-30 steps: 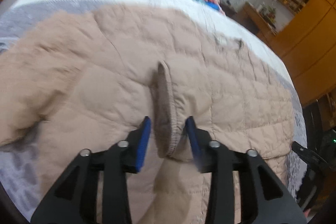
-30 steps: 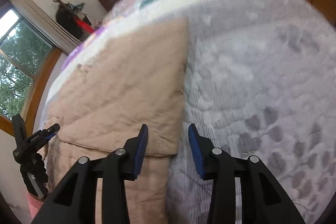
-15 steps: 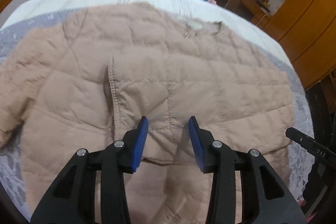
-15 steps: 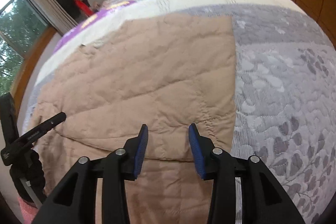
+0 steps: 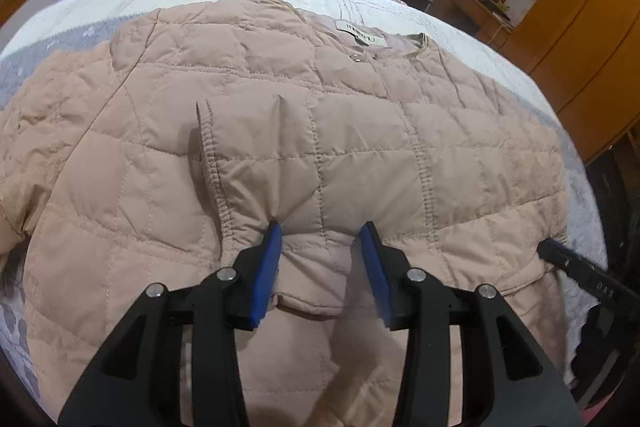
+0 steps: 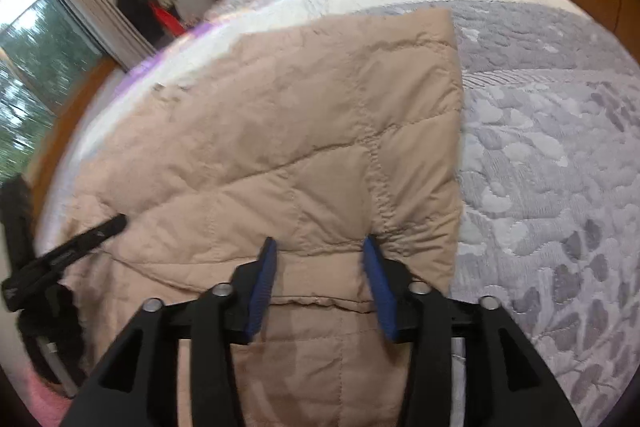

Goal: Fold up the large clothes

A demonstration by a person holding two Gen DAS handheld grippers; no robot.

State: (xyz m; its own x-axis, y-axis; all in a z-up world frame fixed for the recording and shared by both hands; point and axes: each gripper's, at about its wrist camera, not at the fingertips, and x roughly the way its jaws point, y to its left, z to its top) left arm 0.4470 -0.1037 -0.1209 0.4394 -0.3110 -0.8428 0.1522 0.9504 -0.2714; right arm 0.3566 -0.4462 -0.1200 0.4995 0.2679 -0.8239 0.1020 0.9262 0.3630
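Your left tongs (image 5: 322, 233) stand apart, their blue pads (image 5: 267, 267) pressing into the quilted beige jacket (image 5: 280, 131) that lies spread on the bed (image 5: 580, 211). Between and just ahead of them sits the folded-over sleeve (image 5: 320, 163), its ribbed cuff edge running away from the left pad; padding puckers where each tip meets the cloth, but nothing is clamped. Farther ahead lies the collar with its white label (image 5: 361, 35). At the right of this view, the other black tool pokes over the jacket's side. Your right tongs (image 6: 320, 245) are also apart, tips touching the jacket's (image 6: 304, 147) folded layer near its straight right edge; the hem line of that layer crosses just behind the pads. To the right of those tongs lies bare grey leaf-patterned bedspread (image 6: 552, 163). Your left tool shows at the left, over the jacket's far side.
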